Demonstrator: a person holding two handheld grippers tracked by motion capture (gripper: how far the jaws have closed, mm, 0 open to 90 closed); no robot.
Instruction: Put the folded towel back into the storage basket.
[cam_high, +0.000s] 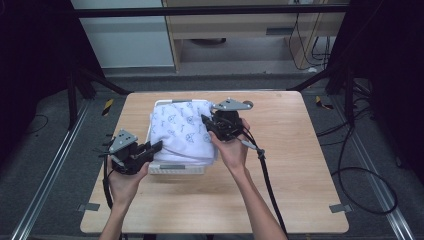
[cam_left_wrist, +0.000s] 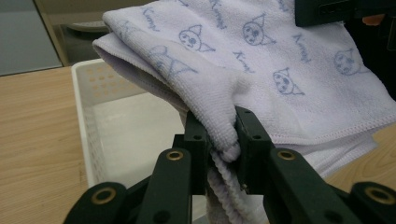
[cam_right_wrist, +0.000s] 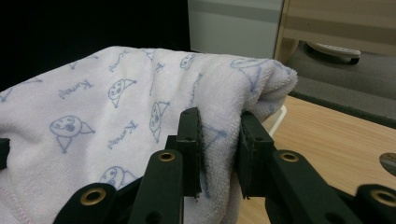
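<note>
Towel (cam_high: 182, 132), white with pale blue cat-face drawings and script, sits at the centre of the high view, draped over a white plastic basket (cam_high: 176, 169) on the wooden tabletop (cam_high: 280, 165). I hold a set of tongs in each hand, forearms entering from the bottom edge of the frame. My left tongs (cam_high: 155, 146), at the left centre of the high view, meet the towel's lower left edge; my left hand (cam_high: 123, 177) grips them from below. In the left gripper view, these tongs (cam_left_wrist: 219, 135) are clenched on a bunched fold of towel (cam_left_wrist: 261, 60), the cloth pinched tight between the two black jaws, with the basket's (cam_left_wrist: 88, 107) perforated white wall and pale floor at the left of that frame, below the lifted cloth. My right tongs (cam_high: 206, 121), just right of centre in the high view, reach the towel's upper right part, with my right hand (cam_high: 232, 150) behind them and a black cable (cam_high: 267, 180) trailing toward the lower right. In the right gripper view, these tongs (cam_right_wrist: 219, 140) are likewise clenched on a thick rolled edge of towel (cam_right_wrist: 107, 102), which rises above the jaws and spreads to the left of the frame; bare tabletop (cam_right_wrist: 336, 135) lies at the right.
</note>
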